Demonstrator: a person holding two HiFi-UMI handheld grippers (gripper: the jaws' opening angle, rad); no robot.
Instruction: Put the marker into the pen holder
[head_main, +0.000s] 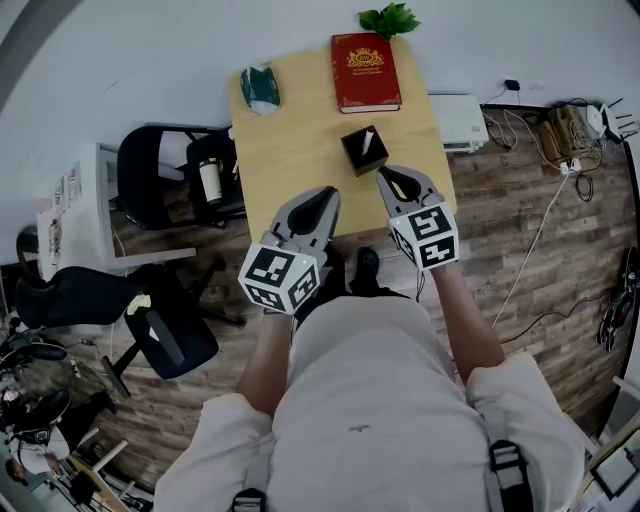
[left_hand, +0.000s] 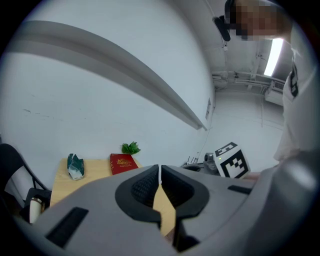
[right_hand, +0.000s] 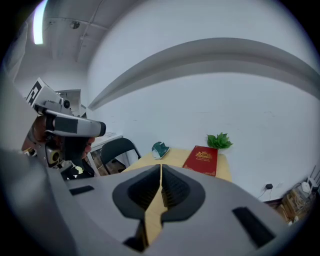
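A black square pen holder (head_main: 364, 151) stands in the middle of the small wooden table (head_main: 290, 150). A white marker (head_main: 369, 138) leans inside it, its tip sticking out. My left gripper (head_main: 325, 195) hovers over the table's near edge, shut and holding nothing. My right gripper (head_main: 386, 175) is just below and right of the holder, also shut and holding nothing. In the left gripper view the jaws (left_hand: 160, 172) meet with no gap. The right gripper view shows the same for its jaws (right_hand: 161, 170). Both gripper views have the holder hidden behind the jaws.
A red book (head_main: 365, 72) lies at the table's far side, a green plant (head_main: 390, 18) behind it. A green-and-white packet (head_main: 260, 88) sits at the far left corner. Black chairs (head_main: 165, 175) stand left of the table, a white box (head_main: 458, 120) and cables to the right.
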